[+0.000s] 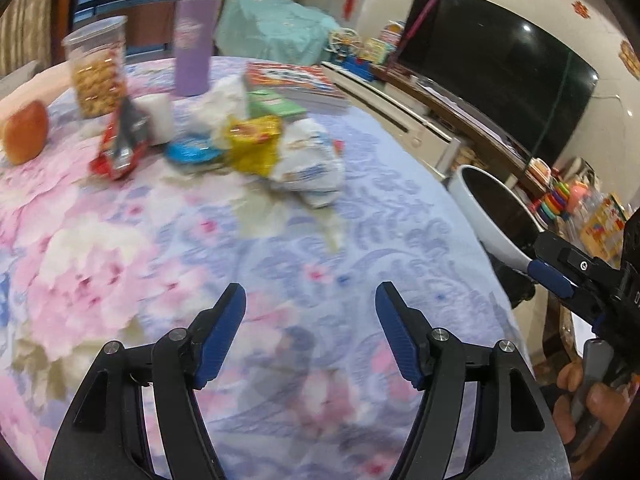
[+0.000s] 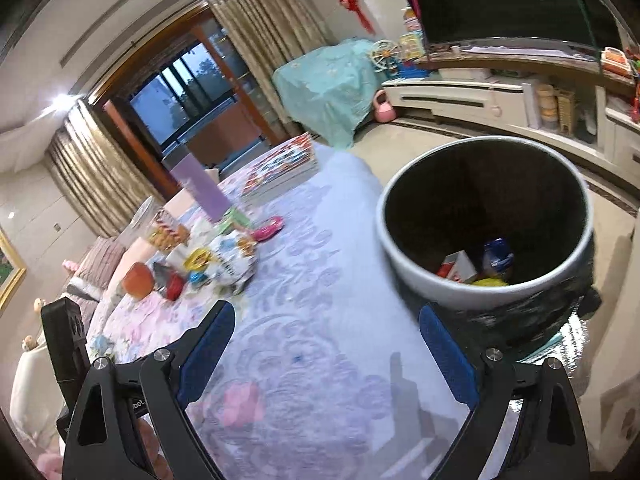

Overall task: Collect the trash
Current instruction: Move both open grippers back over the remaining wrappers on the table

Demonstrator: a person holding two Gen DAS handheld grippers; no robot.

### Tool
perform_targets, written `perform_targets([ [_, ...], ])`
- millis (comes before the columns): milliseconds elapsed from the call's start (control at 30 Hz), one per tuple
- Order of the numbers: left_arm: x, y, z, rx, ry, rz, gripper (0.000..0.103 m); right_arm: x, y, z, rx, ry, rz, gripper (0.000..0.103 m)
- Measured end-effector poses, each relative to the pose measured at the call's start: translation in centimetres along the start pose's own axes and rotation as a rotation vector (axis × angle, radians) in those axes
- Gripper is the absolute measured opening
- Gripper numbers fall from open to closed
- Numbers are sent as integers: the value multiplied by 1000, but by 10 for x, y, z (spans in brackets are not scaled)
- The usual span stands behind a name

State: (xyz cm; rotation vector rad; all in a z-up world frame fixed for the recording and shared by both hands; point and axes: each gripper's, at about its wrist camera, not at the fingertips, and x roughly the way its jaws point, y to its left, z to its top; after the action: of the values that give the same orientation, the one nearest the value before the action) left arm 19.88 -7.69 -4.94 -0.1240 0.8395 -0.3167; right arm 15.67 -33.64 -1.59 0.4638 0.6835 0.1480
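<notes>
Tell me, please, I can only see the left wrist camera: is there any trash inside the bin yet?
Observer: Yes. The right wrist view looks into the bin: a red-and-white carton, a blue packet and something yellow lie at the bottom.
Operator: Is the other gripper holding anything?
Observer: No. The right gripper is open, with only tablecloth between its fingers.
Operator: What's behind the white wrapper?
Observer: A pink item lies beyond the white wrapper, towards the books.

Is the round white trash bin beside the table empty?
No, the round white trash bin already holds a red-and-white carton and a blue wrapper.
</notes>
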Motion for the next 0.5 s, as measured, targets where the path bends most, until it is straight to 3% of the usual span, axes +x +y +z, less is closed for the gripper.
perform_targets([
  [500,-18,69,-6,-118,-21,74,69,44,56,-24,-49,89,77,95],
])
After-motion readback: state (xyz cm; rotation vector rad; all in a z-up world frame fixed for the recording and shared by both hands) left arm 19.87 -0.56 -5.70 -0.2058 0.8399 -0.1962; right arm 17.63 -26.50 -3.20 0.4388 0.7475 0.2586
